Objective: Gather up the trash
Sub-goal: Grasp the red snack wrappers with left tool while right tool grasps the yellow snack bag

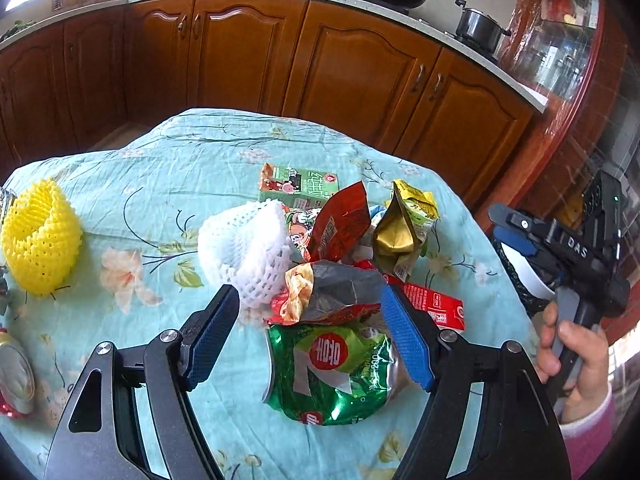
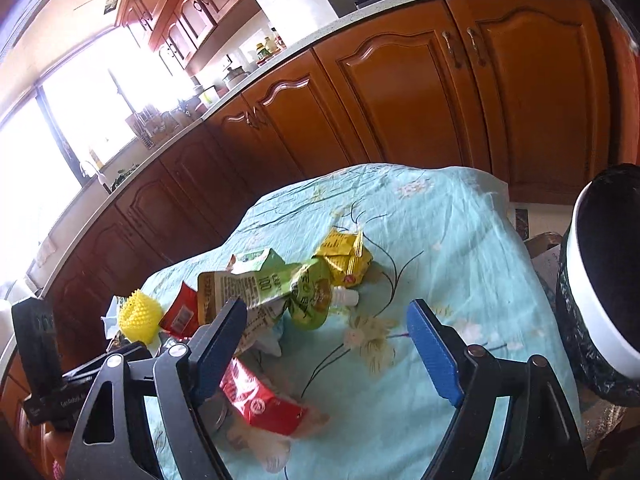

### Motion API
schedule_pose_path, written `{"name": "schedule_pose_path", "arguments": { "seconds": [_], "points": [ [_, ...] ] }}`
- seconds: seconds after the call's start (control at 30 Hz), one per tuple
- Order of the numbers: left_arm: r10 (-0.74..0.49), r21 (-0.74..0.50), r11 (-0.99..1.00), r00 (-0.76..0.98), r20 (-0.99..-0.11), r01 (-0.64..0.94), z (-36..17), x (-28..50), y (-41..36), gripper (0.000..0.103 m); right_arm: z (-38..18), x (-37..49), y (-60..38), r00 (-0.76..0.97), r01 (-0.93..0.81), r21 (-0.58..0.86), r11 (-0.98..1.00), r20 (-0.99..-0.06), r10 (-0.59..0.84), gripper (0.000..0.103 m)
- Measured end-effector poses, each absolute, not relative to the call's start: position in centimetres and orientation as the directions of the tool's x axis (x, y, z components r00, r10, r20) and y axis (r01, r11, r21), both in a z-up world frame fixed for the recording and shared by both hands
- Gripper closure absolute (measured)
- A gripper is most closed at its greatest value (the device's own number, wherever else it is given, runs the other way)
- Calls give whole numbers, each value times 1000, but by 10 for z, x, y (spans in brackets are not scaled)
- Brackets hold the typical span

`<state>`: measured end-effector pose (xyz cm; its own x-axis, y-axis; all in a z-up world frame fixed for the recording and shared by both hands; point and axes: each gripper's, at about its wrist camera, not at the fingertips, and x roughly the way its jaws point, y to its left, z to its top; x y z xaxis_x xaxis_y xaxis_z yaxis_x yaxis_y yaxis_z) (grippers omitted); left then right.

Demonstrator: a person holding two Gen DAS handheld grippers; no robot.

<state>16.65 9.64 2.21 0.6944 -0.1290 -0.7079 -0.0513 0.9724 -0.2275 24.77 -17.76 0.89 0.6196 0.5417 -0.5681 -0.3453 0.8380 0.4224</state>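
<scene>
A heap of trash lies on a table with a light blue flowered cloth (image 1: 168, 168). In the left wrist view my left gripper (image 1: 310, 334) is open over a crumpled green wrapper (image 1: 332, 372), with a silver-lined red wrapper (image 1: 332, 288) and a white foam net (image 1: 248, 248) just beyond. A red carton (image 1: 436, 304) lies by the right finger. My right gripper (image 2: 328, 344) is open and empty above the cloth, with a red carton (image 2: 260, 400) and a green pouch (image 2: 280, 284) at its left finger. It also shows in the left wrist view (image 1: 516, 228).
A yellow foam net (image 1: 40, 236) sits at the table's left. A white bin lined with a black bag (image 2: 600, 292) stands off the table's right edge. Wooden kitchen cabinets (image 1: 248, 52) run behind the table. A can (image 1: 12, 368) lies at the left edge.
</scene>
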Motion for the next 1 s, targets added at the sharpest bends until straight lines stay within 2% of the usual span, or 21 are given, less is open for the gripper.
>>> {"name": "schedule_pose_path", "arguments": {
  "seconds": [0.07,0.13,0.17,0.23,0.3,0.37,0.43,0.47,0.6,1.0],
  "points": [
    [-139,-221,975,684,-716,-34,19,171,94,39,6,263,-176,616,-332,435,837,-572,541,31],
    [-154,-222,975,670,-726,-16,15,176,91,55,0,278,-173,611,-315,443,839,-582,537,37],
    [-158,-218,976,665,-730,-8,13,177,90,58,-4,285,-173,605,-307,449,840,-589,536,39],
    [-165,-213,977,653,-739,5,9,180,88,76,-13,300,-170,589,-285,464,838,-605,536,43],
    [-180,-224,975,646,-742,14,6,181,88,83,-22,313,-167,573,-273,478,835,-617,540,50],
    [-188,-232,973,651,-735,19,6,180,89,86,-29,322,-163,555,-266,493,829,-625,549,54],
    [-194,-241,970,658,-728,20,7,178,91,89,-36,329,-159,537,-264,499,825,-635,556,70],
    [-193,-244,970,665,-721,17,9,176,92,90,-38,331,-156,528,-269,497,825,-640,558,87],
    [-207,-270,963,697,-687,20,20,167,96,91,-32,322,-154,544,-307,482,821,-619,567,102],
    [-302,-311,940,756,-580,136,58,146,66,92,7,267,-179,605,-369,449,813,-549,577,102]
  ]
}}
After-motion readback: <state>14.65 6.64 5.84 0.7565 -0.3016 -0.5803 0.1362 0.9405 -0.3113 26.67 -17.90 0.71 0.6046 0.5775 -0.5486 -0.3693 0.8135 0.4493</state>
